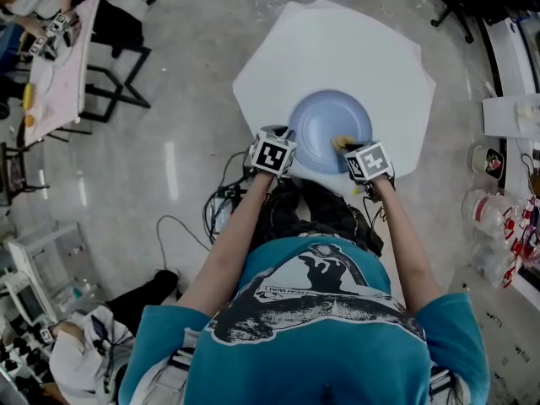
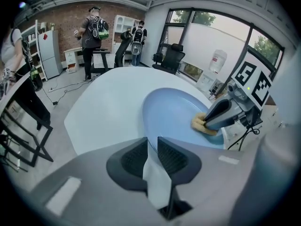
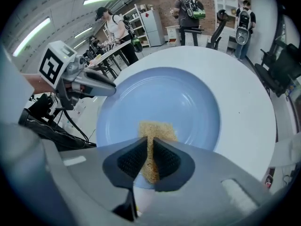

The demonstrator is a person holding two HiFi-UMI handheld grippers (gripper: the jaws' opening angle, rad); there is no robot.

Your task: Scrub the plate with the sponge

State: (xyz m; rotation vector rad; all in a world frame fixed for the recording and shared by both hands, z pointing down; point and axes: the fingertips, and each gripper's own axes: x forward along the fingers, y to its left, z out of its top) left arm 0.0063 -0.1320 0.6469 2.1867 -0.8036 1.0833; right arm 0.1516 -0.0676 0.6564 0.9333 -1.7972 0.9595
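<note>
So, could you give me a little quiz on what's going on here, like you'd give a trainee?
1. True or false: the jaws of the right gripper are clamped on the sponge.
2. What grips the rim of the blue plate? A) the left gripper B) a bare hand C) nothing
3. Fill in: the plate sits on a white ____.

Key: 1 true; 2 A; 3 table.
</note>
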